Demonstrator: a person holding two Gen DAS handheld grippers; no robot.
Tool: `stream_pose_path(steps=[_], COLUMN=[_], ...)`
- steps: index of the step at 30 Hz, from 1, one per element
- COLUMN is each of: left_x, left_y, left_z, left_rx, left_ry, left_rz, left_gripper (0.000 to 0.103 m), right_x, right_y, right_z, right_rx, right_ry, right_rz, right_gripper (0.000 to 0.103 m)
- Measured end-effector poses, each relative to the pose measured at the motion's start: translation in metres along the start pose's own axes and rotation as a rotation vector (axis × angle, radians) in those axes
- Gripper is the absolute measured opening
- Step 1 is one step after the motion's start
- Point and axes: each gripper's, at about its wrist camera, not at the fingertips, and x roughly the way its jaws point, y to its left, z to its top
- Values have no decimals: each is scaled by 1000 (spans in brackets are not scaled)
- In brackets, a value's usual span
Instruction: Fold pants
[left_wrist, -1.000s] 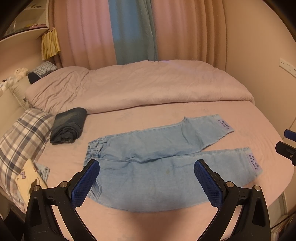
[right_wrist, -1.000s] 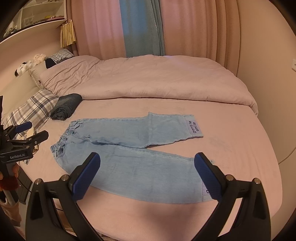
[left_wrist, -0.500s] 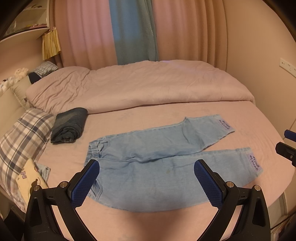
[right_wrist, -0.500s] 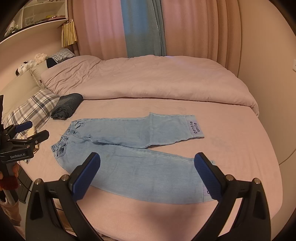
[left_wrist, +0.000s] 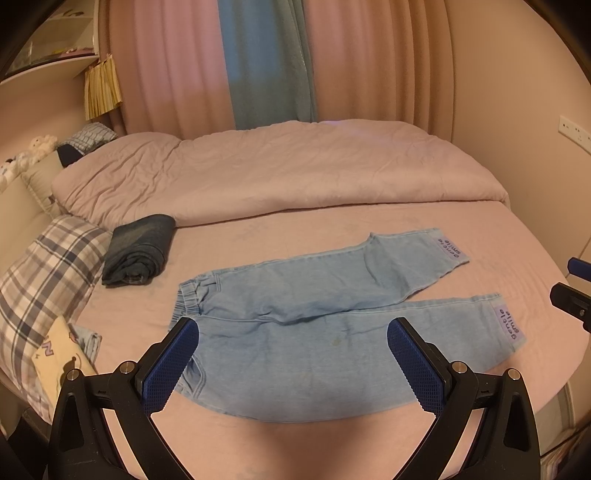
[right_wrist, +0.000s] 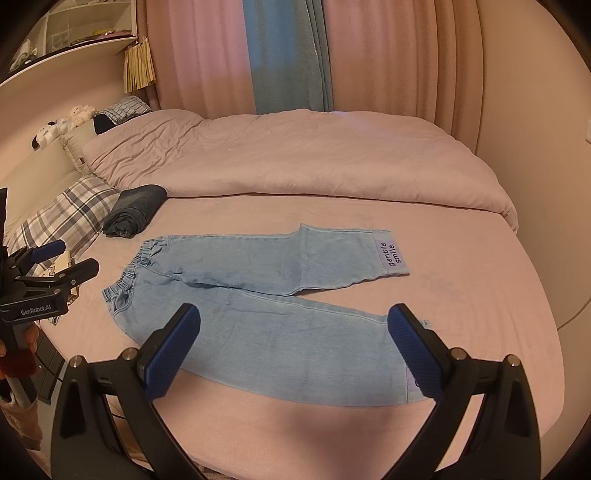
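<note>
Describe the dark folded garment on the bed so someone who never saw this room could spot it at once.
On the pink bed, look toward the head end, in front of the rumpled duvet. Beside the plaid pillow lies the dark folded garment. Unlike the light blue pants spread flat nearby, it is a compact, dark navy bundle.

Both wrist views overlook the bed (left_wrist: 369, 221); seemingly sharing pants (right_wrist: 280, 321).

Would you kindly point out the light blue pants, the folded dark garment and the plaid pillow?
Pants (right_wrist: 295, 343): right wrist view, on the near leg.
Dark garment (left_wrist: 142, 249): left wrist view, on its top fold.
Plaid pillow (left_wrist: 48, 269): left wrist view, on its checked cover.
</note>
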Motion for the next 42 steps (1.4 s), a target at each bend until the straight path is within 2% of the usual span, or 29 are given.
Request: stream_pose_path(steps=[23, 29, 32, 34, 39, 40, 42], left_x=[1, 11, 33, 58, 129, 138, 147], left_y=[6, 19, 39, 59, 117, 128, 144], left_z=[-2, -7, -18, -37, -107, -120, -136], left_rx=[3, -36, -90, -154, -335, -381, -455], left_ry=[6, 21, 54, 104, 312, 340, 356], left_rz=[-10, -76, -92, -65, 32, 48, 63], left_gripper=[102, 102, 102, 102, 102, 102, 102], right_x=[1, 4, 14, 30, 97, 113, 140], right_y=[1, 1, -2, -3, 8, 14, 31], right_z=[2, 0, -5, -13, -61, -73, -94], right_rx=[-3, 2, 3, 11, 10, -5, -71], right_ry=[4, 11, 24, 64, 248, 290, 351], right_rz=[-1, 7, 31, 60, 205, 213, 216], right_gripper=[102, 102, 102, 102, 101, 100, 90])
